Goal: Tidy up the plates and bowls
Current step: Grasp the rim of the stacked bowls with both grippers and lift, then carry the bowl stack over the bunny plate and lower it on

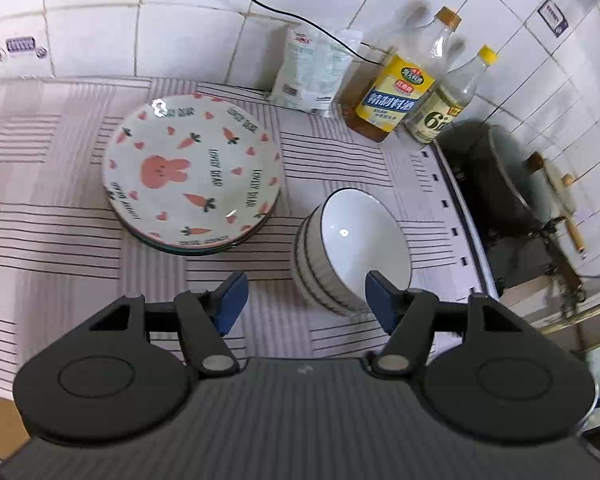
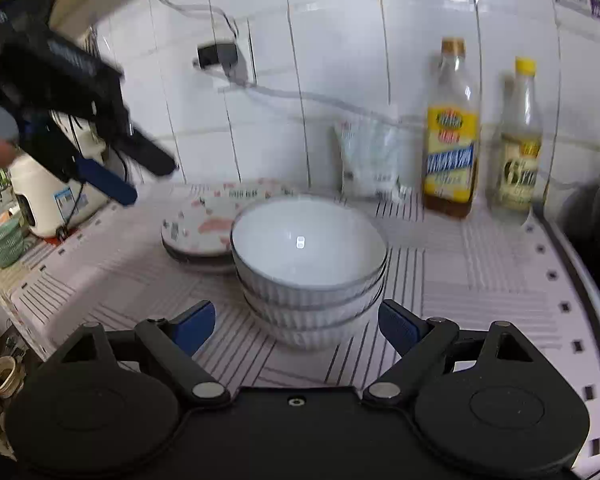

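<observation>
A: Report the position of the task items

B: The stack of plates lies on the striped worktop; the top plate carries a rabbit-and-carrot print. The stack of bowls stands just beside it at 4 o'clock in the left wrist view, nested, three rims countable in the right wrist view

A: State of each gripper

B: The left gripper is wide open and holds nothing; its right finger overlaps the near rim of the bowls in the picture, contact cannot be confirmed. The right gripper is also wide open and empty, jaws flanking the base of the bowl stack from 6 o'clock

A: Handling properties

B: Judged glazed ceramic: rigid, smooth, likely slippery and breakable. A three-bowl stack should be fairly heavy. Recommended hold: across the ribbed outer wall low on the stack, or pinch one rim. Plates: pinch at the raised rim

A: Container contents

B: The top bowl is empty, showing only a light reflection. The yellow-labelled bottle at 1 o'clock holds a low level of dark liquid; the second bottle looks nearly clear. A white packet leans on the wall tiles
</observation>
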`<state>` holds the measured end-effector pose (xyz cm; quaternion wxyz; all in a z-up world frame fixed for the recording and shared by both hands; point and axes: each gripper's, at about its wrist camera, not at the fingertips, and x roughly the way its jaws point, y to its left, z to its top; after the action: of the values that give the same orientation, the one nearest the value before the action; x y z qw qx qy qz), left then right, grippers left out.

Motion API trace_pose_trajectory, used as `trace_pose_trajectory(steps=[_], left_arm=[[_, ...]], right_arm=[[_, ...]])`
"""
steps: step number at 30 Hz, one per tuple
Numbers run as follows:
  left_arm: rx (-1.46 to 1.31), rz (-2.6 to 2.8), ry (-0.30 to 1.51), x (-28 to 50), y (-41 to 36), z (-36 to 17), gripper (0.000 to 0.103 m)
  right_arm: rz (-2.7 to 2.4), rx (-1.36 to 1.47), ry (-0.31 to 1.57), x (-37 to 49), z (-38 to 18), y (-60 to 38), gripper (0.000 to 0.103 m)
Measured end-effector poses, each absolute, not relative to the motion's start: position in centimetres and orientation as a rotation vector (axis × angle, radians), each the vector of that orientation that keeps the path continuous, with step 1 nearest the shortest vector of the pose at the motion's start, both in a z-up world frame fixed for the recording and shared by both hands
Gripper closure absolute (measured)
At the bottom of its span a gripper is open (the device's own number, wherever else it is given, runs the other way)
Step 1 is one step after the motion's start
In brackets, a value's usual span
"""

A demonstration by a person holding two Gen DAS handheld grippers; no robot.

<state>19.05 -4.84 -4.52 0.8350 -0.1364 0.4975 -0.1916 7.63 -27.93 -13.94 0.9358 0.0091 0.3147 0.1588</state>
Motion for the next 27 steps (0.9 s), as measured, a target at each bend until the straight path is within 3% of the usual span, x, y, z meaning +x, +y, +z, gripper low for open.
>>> trace_pose_trajectory(steps=[6, 12, 15, 22, 27], left_arm=[[-0.445, -0.421, 1.124, 21.6, -5.1, -8.3, 0.032], [-0.477, -0.426, 1.191, 23.3, -7.0, -12.8, 0.031], [-0.462, -0.388, 1.134, 23.7, -7.5, -13.6, 0.044], [-0.384, -0.413, 1.105, 24.5, -9.1, -14.7, 0.056], [-0.413, -0.426, 1.242, 25.0, -9.7, -16.3, 0.059]], right_arm=[[0.353, -0.065, 0.670, 9.7, -17.8, -26.3, 0.011], [0.323, -0.040, 0.664, 11.5, -19.7, -26.5, 0.011], [0.314, -0.029, 0.633, 12.2, -20.1, -26.7, 0.009], [0.334, -0.018, 0.627, 14.2, -20.9, -26.4, 0.001], [0.341, -0.004, 0.643, 14.7, -21.0, -26.3, 0.001]])
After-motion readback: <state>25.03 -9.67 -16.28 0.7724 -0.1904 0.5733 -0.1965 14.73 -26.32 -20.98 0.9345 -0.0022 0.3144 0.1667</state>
